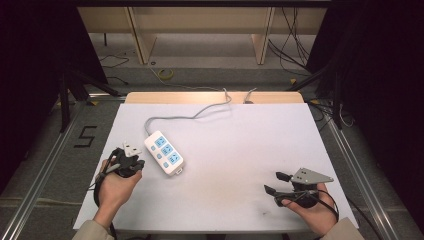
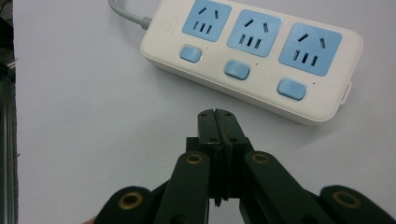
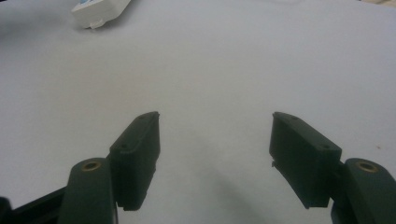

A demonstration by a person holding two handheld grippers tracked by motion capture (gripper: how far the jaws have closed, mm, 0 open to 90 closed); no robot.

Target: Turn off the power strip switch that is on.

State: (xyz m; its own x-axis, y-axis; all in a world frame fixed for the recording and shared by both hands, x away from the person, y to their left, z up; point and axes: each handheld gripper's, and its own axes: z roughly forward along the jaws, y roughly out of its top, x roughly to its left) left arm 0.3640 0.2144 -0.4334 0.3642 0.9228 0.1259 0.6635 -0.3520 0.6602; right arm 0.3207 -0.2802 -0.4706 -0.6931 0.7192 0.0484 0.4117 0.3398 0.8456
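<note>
A cream power strip (image 1: 164, 152) with three blue sockets and three blue switches lies left of centre on the white table; its grey cord (image 1: 190, 116) runs to the far edge. My left gripper (image 1: 141, 162) hovers just left of the strip, jaws pressed together with nothing between them. In the left gripper view the shut gripper (image 2: 216, 113) points at the strip (image 2: 252, 56), a short gap below the middle switch (image 2: 237, 70). My right gripper (image 1: 273, 183) rests at the near right, jaws wide apart and empty. In the right gripper view the gripper (image 3: 215, 122) faces bare table, the strip's end (image 3: 99, 10) far off.
The white table top (image 1: 235, 145) has a wooden strip along its far edge (image 1: 214, 97). Metal rails (image 1: 45, 165) flank both sides. A wooden frame (image 1: 200, 30) and loose cables (image 1: 295, 45) lie on the floor beyond.
</note>
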